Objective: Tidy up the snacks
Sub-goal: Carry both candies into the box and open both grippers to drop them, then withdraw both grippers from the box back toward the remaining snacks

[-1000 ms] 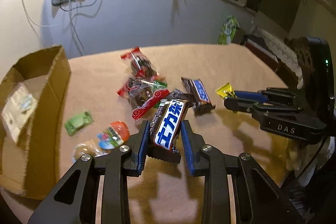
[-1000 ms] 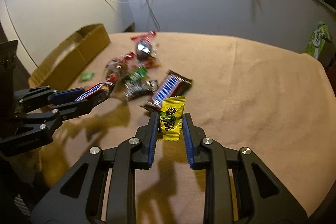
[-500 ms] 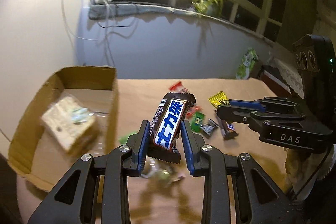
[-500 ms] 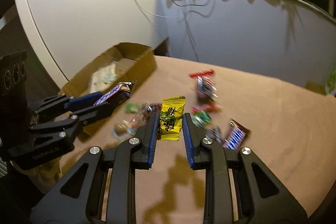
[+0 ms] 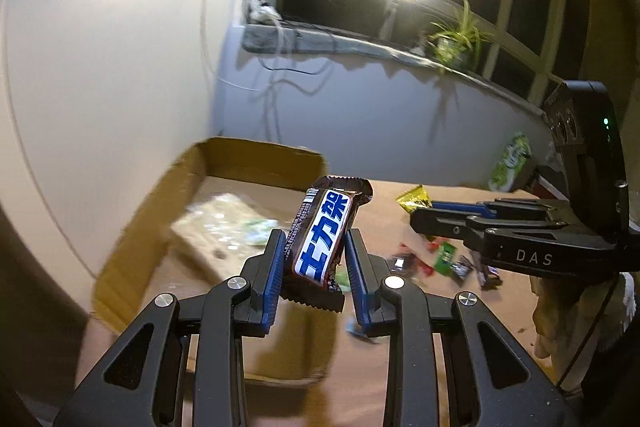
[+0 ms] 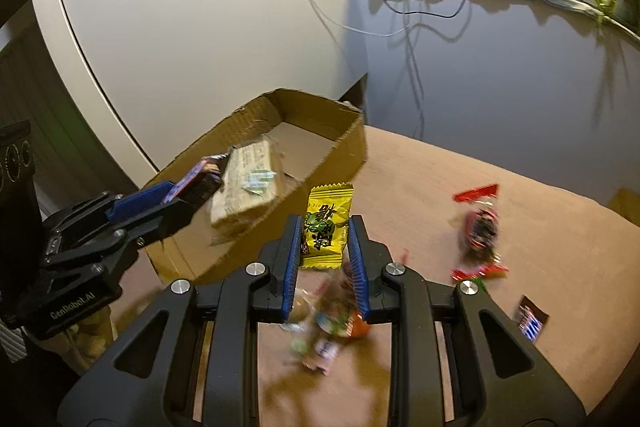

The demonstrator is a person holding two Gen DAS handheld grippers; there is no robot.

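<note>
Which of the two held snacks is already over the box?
The chocolate bar in the left gripper: it hangs above the box opening. The yellow packet in the right gripper sits outside the wall.

There are two grippers: the left gripper holds one brown chocolate bar, and the right gripper holds one yellow candy packet. There is one cardboard box, at about 11 o'clock from the right gripper, and inside it I count one pale wrapped block. On the table, at about 3 o'clock, lies one red-ended sweet bag, and at 4 o'clock one more brown bar. Below the right gripper is a blurred heap of small sweets; their number I cannot tell.
</note>
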